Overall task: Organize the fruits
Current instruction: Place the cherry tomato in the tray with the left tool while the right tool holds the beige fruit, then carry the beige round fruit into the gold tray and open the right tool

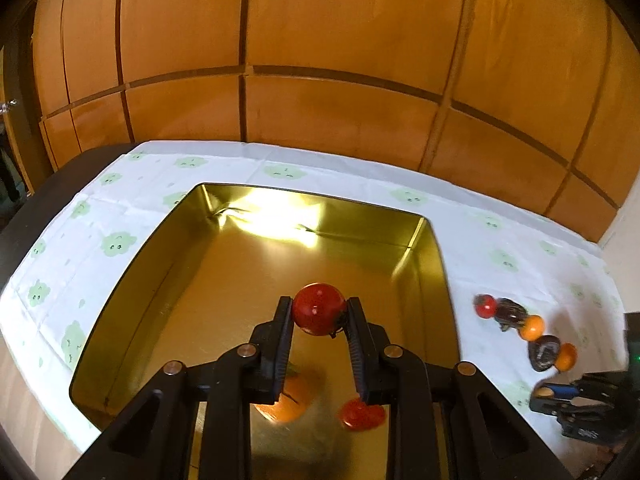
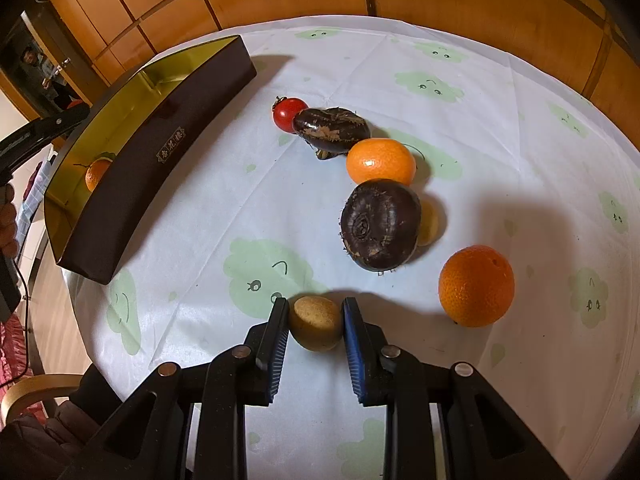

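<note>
My left gripper [image 1: 319,310] is shut on a red tomato [image 1: 319,309] and holds it above the gold tin box [image 1: 132,280]. An orange [image 1: 286,402] and another red tomato [image 1: 361,414] lie in the box below. My right gripper [image 2: 316,322] is shut on a small tan-yellow round fruit [image 2: 316,322] just above the tablecloth. On the cloth in the right wrist view lie a red tomato [image 2: 289,114], two dark purple-brown fruits [image 2: 334,128] [image 2: 380,224], a tangerine [image 2: 381,161], a larger orange [image 2: 476,286] and a partly hidden yellowish fruit [image 2: 429,222].
The box stands at the left in the right wrist view [image 2: 132,168], its dark outer wall toward me. The white cloth with green cloud prints [image 2: 440,80] covers a round table. Wooden wall panels [image 1: 320,40] stand behind. A chair [image 2: 32,392] is at lower left.
</note>
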